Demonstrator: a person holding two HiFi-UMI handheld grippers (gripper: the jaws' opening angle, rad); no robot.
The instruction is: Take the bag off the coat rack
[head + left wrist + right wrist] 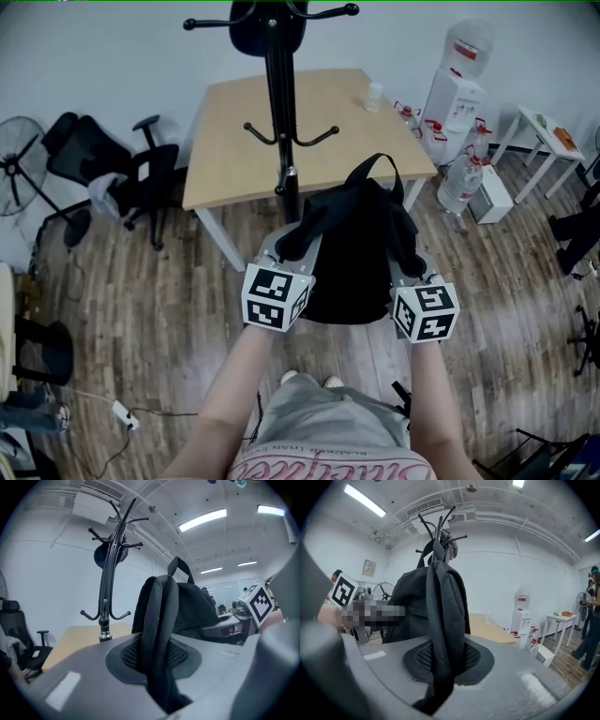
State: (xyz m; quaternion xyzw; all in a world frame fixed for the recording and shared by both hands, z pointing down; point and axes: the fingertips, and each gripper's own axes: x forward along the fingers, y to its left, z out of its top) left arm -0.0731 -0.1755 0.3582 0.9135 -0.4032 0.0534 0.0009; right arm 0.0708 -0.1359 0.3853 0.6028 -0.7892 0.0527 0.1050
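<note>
A black backpack (356, 246) hangs in front of me between both grippers, just right of the coat rack's pole (279, 112). Its top loop (380, 165) stands free, and I see no hook touching it. My left gripper (292, 246) is shut on one black shoulder strap (157, 630), which runs up between the jaws of the left gripper (157, 670). My right gripper (410, 260) is shut on the other strap (443, 620), pinched at the jaws of the right gripper (440, 670). The rack (108, 588) stands ahead with its lower hooks bare; its top hooks (440, 520) show behind the bag.
A dark cap (267, 28) sits on the rack's top. Behind the rack stands a wooden table (234, 131). An office chair (122, 173) and a fan (19, 159) are at the left; a water dispenser (455, 89), bottles and a small white table (544, 136) at the right.
</note>
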